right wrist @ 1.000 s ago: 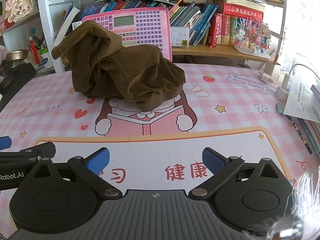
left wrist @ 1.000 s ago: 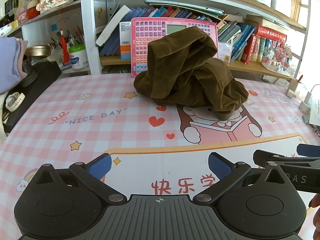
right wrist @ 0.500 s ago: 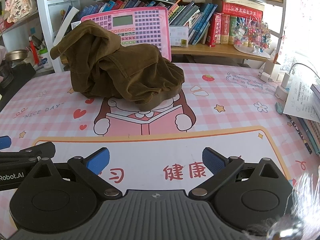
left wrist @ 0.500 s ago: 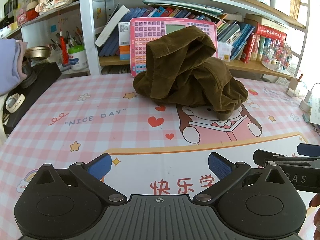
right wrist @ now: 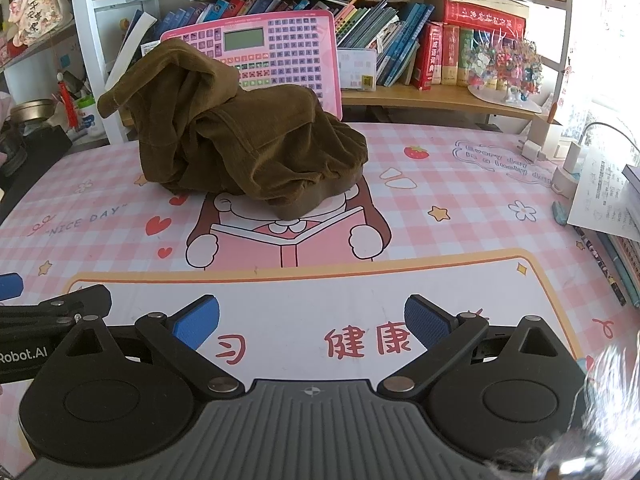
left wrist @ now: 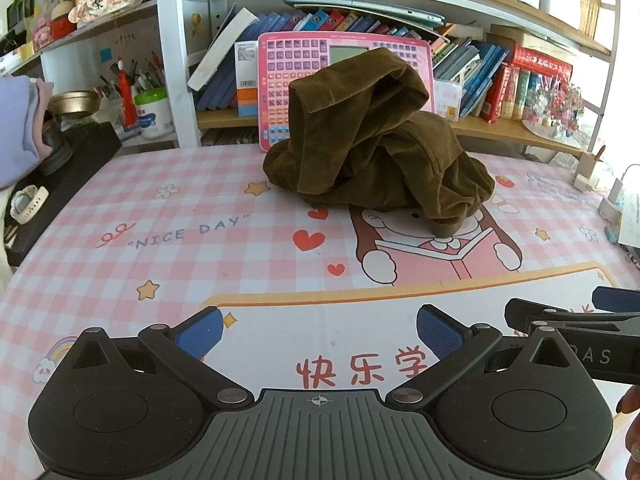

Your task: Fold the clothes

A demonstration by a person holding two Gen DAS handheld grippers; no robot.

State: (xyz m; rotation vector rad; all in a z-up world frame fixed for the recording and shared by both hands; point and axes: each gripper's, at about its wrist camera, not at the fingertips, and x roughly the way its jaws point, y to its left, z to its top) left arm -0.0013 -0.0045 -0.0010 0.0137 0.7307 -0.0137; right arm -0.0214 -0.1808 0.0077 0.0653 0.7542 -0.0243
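A brown corduroy garment (left wrist: 376, 148) lies in a crumpled heap at the far side of the pink checked table mat (left wrist: 168, 240). It also shows in the right wrist view (right wrist: 244, 152). My left gripper (left wrist: 318, 330) is open and empty, low over the near part of the mat, well short of the garment. My right gripper (right wrist: 312, 320) is open and empty, beside the left one. The right gripper's side shows at the right edge of the left wrist view (left wrist: 576, 320).
A pink toy keyboard (left wrist: 304, 60) leans on the bookshelf behind the garment. Books (right wrist: 400, 52) fill the shelf. A black box (left wrist: 60, 184) with a watch sits at the left. Chargers (right wrist: 568, 160), papers and pens lie at the right edge.
Both grippers have edged slightly forward toward the garment; otherwise nothing has changed.
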